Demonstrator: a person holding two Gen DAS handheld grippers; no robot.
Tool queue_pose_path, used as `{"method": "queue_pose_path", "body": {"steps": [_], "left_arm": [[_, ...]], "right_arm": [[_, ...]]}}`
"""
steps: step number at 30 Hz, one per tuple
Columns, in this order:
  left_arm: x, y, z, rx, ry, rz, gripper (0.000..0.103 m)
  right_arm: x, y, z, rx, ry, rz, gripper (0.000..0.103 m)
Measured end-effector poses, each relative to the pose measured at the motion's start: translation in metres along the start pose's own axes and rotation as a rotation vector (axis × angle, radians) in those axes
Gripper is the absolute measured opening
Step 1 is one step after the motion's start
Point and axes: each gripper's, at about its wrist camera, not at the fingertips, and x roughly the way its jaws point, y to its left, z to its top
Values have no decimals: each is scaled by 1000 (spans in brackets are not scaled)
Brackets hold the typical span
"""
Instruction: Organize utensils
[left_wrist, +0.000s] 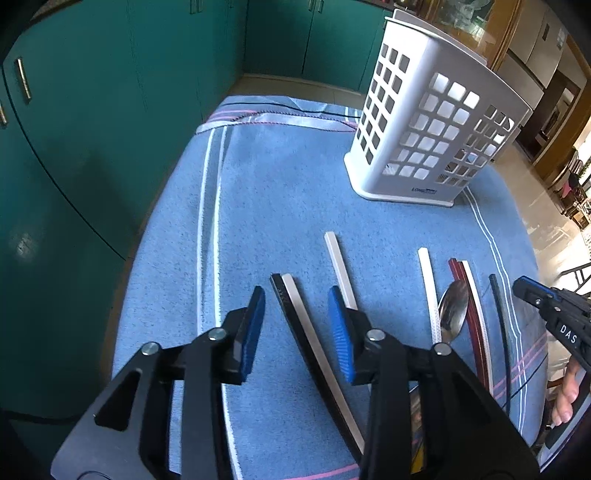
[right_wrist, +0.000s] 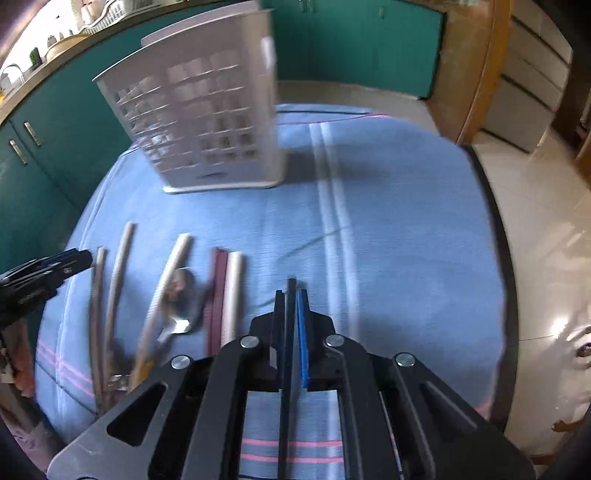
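Note:
A white perforated utensil holder (left_wrist: 424, 129) stands upright at the far side of a blue cloth (left_wrist: 280, 206); it also shows in the right wrist view (right_wrist: 207, 122). Several chopsticks lie in a row on the cloth, among them a black and silver pair (left_wrist: 314, 347), a silver one (left_wrist: 340, 269), a white one (left_wrist: 430, 291) and a dark red one (left_wrist: 469, 306). A metal spoon (left_wrist: 452, 314) lies among them. My left gripper (left_wrist: 297, 306) is open, its jaws on either side of the black and silver pair. My right gripper (right_wrist: 291, 295) is shut on a black chopstick (right_wrist: 290, 332).
Teal cabinets (left_wrist: 110, 110) stand behind and to the left of the table. The blue cloth (right_wrist: 388, 240) has white and pink stripes. A tiled floor (right_wrist: 535, 221) lies beyond the table's right edge.

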Motion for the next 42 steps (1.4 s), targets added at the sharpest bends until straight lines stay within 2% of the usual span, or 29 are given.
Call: {"method": "queue_pose_path", "body": {"steps": [1, 3, 7, 10, 15, 16, 18, 19, 27, 30, 32, 35, 37, 39, 41, 42], "left_arm": [[0, 0, 0, -2, 0, 0, 42], [1, 0, 0, -1, 5, 1, 44], [7, 11, 0, -23, 50, 31, 43], [15, 17, 1, -34, 104, 51, 38], [16, 18, 2, -14, 110, 71, 38], [15, 20, 1, -11, 105, 100, 38], [15, 23, 0, -8, 113, 152, 32], [16, 28, -2, -21, 119, 151, 30], [11, 15, 13, -65, 100, 64, 30], [14, -3, 29, -54, 84, 23, 30], [25, -19, 36, -25, 111, 13, 28], [46, -39, 41, 16, 167, 75, 28], [50, -47, 41, 29, 160, 120, 28], [51, -49, 41, 21, 156, 120, 32], [52, -53, 41, 34, 154, 135, 33], [52, -56, 41, 38, 153, 136, 29]], "right_arm": [[4, -2, 1, 4, 19, 8, 20], [12, -2, 2, -13, 36, -11, 32], [31, 0, -1, -45, 82, -48, 32], [38, 8, -5, -69, 70, -74, 34], [38, 9, -6, -76, 57, -79, 40], [37, 10, -8, -78, 54, -80, 43], [37, 9, -9, -79, 50, -82, 44], [37, 8, -9, -78, 49, -81, 44], [35, 9, -12, -77, 38, -84, 46], [34, 10, -12, -76, 33, -87, 46], [34, 10, -11, -74, 33, -86, 46], [35, 12, -6, -80, 43, -85, 46], [36, 14, -2, -91, 51, -87, 46], [38, 16, 2, -111, 66, -87, 46], [39, 19, 6, -126, 70, -86, 45], [39, 21, 7, -133, 74, -76, 42]]}}
